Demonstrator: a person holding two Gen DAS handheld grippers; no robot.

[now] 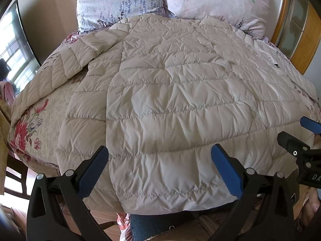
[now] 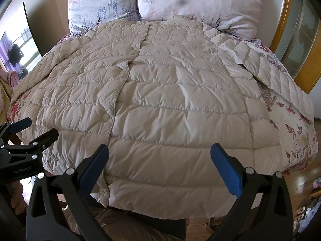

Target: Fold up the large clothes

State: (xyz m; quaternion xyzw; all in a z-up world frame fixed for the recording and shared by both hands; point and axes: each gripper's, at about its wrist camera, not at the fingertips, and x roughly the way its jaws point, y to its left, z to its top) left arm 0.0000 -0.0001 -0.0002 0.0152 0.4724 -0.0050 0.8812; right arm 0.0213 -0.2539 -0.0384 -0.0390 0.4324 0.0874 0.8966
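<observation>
A beige quilted down jacket [image 1: 170, 100] lies spread flat on the bed, front up, its hem hanging over the near edge. One sleeve [image 1: 66, 64] stretches out to the left, the other sleeve [image 2: 266, 70] to the right. The closed front placket with a round snap button [image 2: 105, 117] runs down the middle. My left gripper [image 1: 159, 152] hovers open above the hem's left half, nothing between its blue pads. My right gripper [image 2: 159, 152] hovers open above the hem's right half, also empty. Each gripper shows at the edge of the other's view.
Two pink floral pillows [image 1: 120, 2] [image 2: 200, 2] stand against the wall behind the collar. A floral bedspread [image 1: 30, 124] covers the bed. A wooden-framed door [image 2: 297, 40] is at the right, a dark screen [image 1: 14, 46] at the left. Wooden floor [image 2: 297, 182] lies below.
</observation>
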